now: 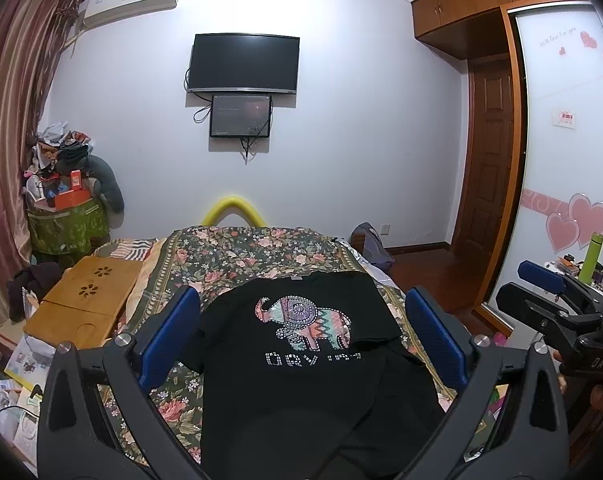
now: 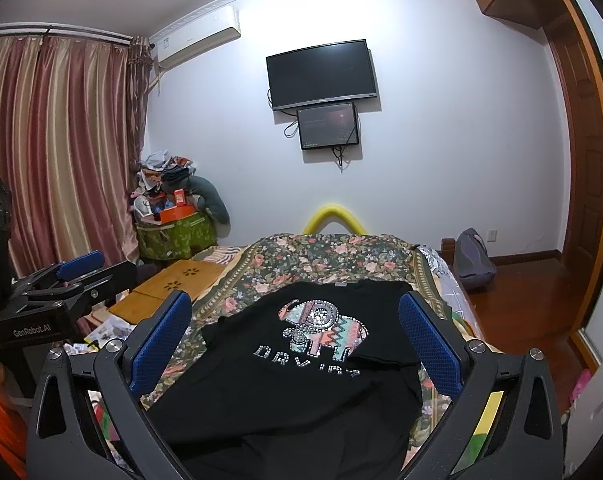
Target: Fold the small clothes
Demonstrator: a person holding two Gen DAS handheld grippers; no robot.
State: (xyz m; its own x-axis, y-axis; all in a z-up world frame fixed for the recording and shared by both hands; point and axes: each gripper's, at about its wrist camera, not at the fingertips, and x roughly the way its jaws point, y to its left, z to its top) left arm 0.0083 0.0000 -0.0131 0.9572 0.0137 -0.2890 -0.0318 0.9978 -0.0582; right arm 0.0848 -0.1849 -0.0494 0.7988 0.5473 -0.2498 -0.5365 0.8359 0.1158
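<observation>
A black T-shirt (image 1: 301,384) with a beaded elephant print lies front up on the floral bedspread (image 1: 241,256); its right side is folded over the lettering. My left gripper (image 1: 301,312) hovers above it, open, blue pads wide apart with nothing between them. In the right wrist view the same T-shirt (image 2: 301,392) lies below my right gripper (image 2: 295,320), which is also open and empty. Each gripper shows in the other's view: the right gripper (image 1: 549,292) at the far right, the left gripper (image 2: 77,268) at the far left.
A wooden lap tray (image 1: 85,304) rests on the bed's left side. A green hamper (image 1: 65,224) heaped with things stands in the corner by the curtains (image 2: 53,152). A wardrobe (image 1: 569,160) and wooden floor (image 2: 533,300) lie to the right, a grey bag (image 2: 473,260) by the wall.
</observation>
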